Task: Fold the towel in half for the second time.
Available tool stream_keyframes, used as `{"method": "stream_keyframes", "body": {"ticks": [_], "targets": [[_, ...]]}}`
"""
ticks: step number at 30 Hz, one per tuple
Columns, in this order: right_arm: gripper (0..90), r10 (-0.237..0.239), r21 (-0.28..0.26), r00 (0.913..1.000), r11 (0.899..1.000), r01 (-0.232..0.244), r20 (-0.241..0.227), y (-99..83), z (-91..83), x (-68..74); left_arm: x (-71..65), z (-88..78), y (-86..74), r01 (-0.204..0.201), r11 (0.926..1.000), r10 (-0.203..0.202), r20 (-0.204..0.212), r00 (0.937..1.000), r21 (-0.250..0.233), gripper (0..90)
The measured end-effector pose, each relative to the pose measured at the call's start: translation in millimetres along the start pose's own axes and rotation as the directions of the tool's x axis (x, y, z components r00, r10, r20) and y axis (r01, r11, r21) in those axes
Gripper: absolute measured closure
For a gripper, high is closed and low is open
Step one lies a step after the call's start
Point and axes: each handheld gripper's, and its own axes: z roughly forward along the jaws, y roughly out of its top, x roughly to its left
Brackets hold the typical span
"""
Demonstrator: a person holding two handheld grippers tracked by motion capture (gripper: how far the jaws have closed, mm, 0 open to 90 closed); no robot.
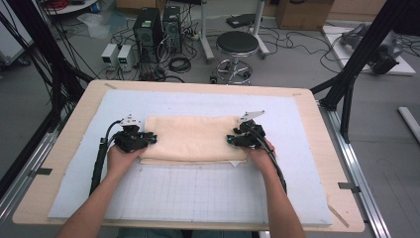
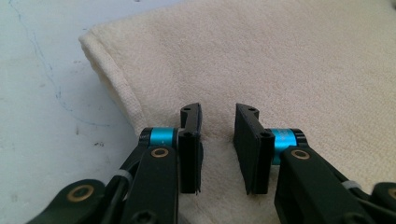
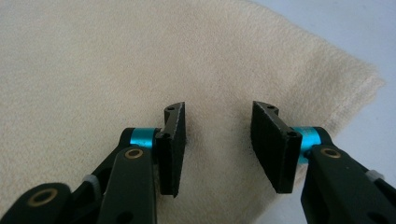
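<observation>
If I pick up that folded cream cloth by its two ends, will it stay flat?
Probably not: the folded cream cloth looks soft and woven, so its middle would likely sag. Its stacked layers may slide apart. It seems light.

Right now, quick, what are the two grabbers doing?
Left gripper: open over the folded cream towel, gripping nothing.
Right gripper: open over the towel too, gripping nothing.

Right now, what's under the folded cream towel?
The folded cream towel lies on the pale blue gridded mat, which covers the wooden table. Anything beneath or between the layers is hidden.
</observation>
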Motion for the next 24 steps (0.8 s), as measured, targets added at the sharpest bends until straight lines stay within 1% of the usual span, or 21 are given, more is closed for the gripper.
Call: {"method": "stream_keyframes", "body": {"ticks": [4,5,6,7,9,11,13,15,17,18,19,20,21,23,24], "targets": [[47.4,0.004,-0.008,0.9999,1.0,-0.004,0.011,1.3,-2.9,2.1,-3.2,-1.9,1.9,-0.008,1.0,0.008,-0.003,1.0,-0.006,63.7],[45.4,0.007,-0.01,0.9998,1.0,-0.007,0.02,1.6,-4.3,3.2,-3.6,-2.4,2.2,-0.009,0.9999,0.009,-0.001,1.0,-0.013,62.0],[44.3,0.008,-0.018,0.9997,1.0,-0.008,0.023,1.9,-5.9,3.9,-3.8,-3.4,2.7,-0.011,0.9999,0.011,0.008,0.9999,-0.01,60.4],[43.2,0.015,-0.022,0.9997,1.0,-0.014,0.019,1.9,-7.6,4.8,-4.3,-4.4,3.1,-0.004,0.9999,0.004,0.011,0.9999,-0.012,59.7],[41.5,0.013,-0.033,0.9999,0.999,-0.013,0.007,1.6,-9.7,6.1,-5.5,-6.5,4.1,0.0,0.9998,0.001,0.028,0.9996,-0.018,58.9],[38.5,0.019,-0.047,0.9998,0.999,-0.019,0.002,0.9,-13.3,7.4,-8.8,-9.8,5.3,-0.014,0.9996,0.015,0.042,0.999,-0.025,56.2],[33.1,0.045,-0.055,0.9989,0.997,-0.046,-0.012,1.1,-17.0,8.1,-12.1,-13.2,6.6,-0.03,0.9992,0.031,0.055,0.998,-0.025,52.9],[28.1,0.066,-0.078,0.997,0.995,-0.069,-0.039,1.6,-20.7,8.9,-15.3,-17.4,7.8,-0.04,0.9988,0.042,0.063,0.9971,-0.029,47.8],[25.3,0.075,-0.098,0.9939,0.992,-0.083,-0.081,2.1,-24.2,10.4,-19.0,-21.5,8.3,-0.049,0.998,0.051,0.055,0.9972,-0.041,43.7],[22.7,0.067,-0.101,0.9947,0.992,-0.074,-0.078,2.6,-26.2,12.1,-20.1,-23.3,8.3,-0.055,0.9977,0.057,0.055,0.9969,-0.041,40.6],[20.6,0.064,-0.103,0.9953,0.992,-0.071,-0.073,3.1,-27.9,13.8,-21.1,-25.3,7.9,-0.06,0.9972,0.063,0.066,0.9958,-0.046,39.9],[20.1,0.061,-0.109,0.9956,0.992,-0.069,-0.071,3.7,-29.8,15.5,-22.2,-27.6,6.9,-0.069,0.9965,0.072,0.069,0.9951,-0.049,39.0],[19.3,0.054,-0.11,0.9956,0.992,-0.063,-0.076,4.3,-32.2,17.4,-23.1,-29.3,6.0,-0.064,0.9968,0.067,0.061,0.9959,-0.047,35.7],[17.0,0.038,-0.109,0.9971,0.993,-0.045,-0.066,5.6,-35.7,21.5,-23.6,-32.4,3.5,-0.06,0.997,0.063,0.059,0.9963,-0.048,28.5],[16.5,0.031,-0.104,0.9975,0.994,-0.038,-0.064,6.1,-37.4,23.4,-23.4,-33.6,2.6,-0.062,0.9972,0.064,0.063,0.9959,-0.043,26.7]]}}
